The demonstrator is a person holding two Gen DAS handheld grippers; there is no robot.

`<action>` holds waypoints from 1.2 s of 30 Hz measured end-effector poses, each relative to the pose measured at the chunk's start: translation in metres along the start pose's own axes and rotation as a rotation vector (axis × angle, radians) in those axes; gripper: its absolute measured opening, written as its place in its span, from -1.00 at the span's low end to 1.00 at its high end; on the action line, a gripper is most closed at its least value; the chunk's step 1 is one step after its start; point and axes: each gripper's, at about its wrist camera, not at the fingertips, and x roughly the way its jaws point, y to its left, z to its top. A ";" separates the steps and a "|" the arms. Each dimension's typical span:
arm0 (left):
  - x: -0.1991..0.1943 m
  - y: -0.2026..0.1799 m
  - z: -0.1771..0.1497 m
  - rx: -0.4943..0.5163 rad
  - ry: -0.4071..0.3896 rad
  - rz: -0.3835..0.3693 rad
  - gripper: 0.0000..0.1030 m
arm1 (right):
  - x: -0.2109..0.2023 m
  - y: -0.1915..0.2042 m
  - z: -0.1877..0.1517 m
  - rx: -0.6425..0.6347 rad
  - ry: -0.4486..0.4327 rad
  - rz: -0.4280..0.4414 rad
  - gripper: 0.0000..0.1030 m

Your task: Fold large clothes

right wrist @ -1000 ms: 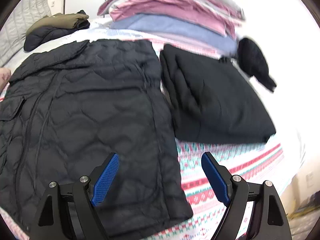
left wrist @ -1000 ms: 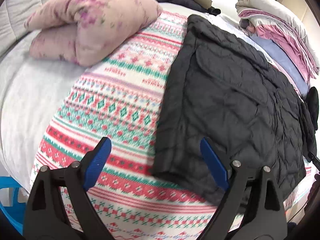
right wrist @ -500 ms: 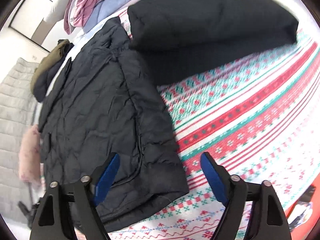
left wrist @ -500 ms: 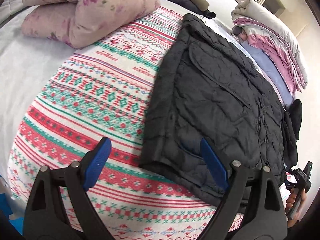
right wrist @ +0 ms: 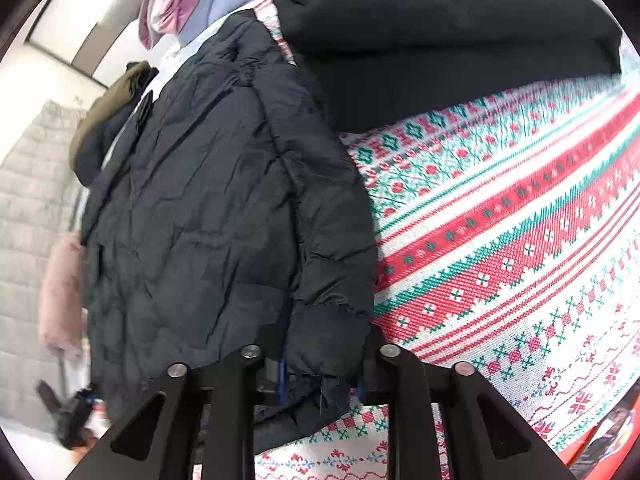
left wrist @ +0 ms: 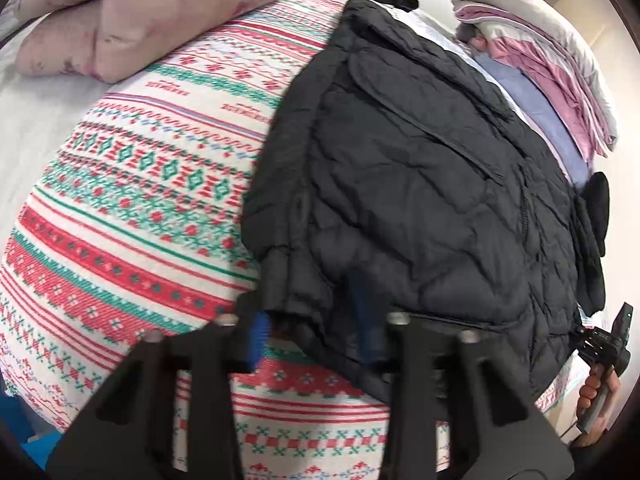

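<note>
A black quilted jacket lies spread flat on a red, green and white patterned blanket. My left gripper is shut on the jacket's near left hem corner, its blue pads half buried in the fabric. In the right wrist view the jacket fills the left half. My right gripper is shut on the near right hem corner, the fabric bunched between the fingers. The right gripper also shows in the left wrist view at the jacket's far corner.
A pink floral pillow lies at the far left. A stack of folded quilts stands at the far right. A folded black garment lies beside the jacket. An olive and black jacket lies at the bed's head.
Both grippers have moved down onto the jacket's near hem and closed on its two corners. They were open and above the jacket before.
</note>
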 end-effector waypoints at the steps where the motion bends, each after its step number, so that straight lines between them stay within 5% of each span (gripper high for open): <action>1: 0.000 -0.002 0.000 0.007 -0.002 -0.001 -0.51 | -0.001 0.009 -0.003 -0.029 -0.017 -0.026 -0.69; 4: 0.001 -0.008 -0.002 0.034 -0.006 0.011 -0.48 | -0.003 0.021 -0.007 -0.067 -0.041 -0.066 -0.71; 7: 0.007 -0.006 -0.002 0.012 0.020 -0.019 -0.17 | -0.001 0.025 -0.007 -0.085 -0.046 -0.096 -0.70; 12: 0.007 -0.007 -0.001 0.012 0.013 -0.020 -0.14 | 0.002 0.023 -0.004 -0.072 -0.040 -0.101 -0.69; 17: 0.002 -0.015 -0.001 0.059 -0.020 0.014 -0.65 | 0.001 0.021 -0.005 -0.073 -0.051 -0.091 -0.71; 27: 0.006 -0.012 -0.002 0.030 -0.012 0.004 -0.60 | 0.001 0.028 -0.013 -0.112 -0.088 -0.160 -0.66; 36: -0.009 -0.036 -0.005 0.087 -0.096 0.103 -0.78 | -0.008 0.029 -0.010 -0.097 -0.113 -0.129 -0.83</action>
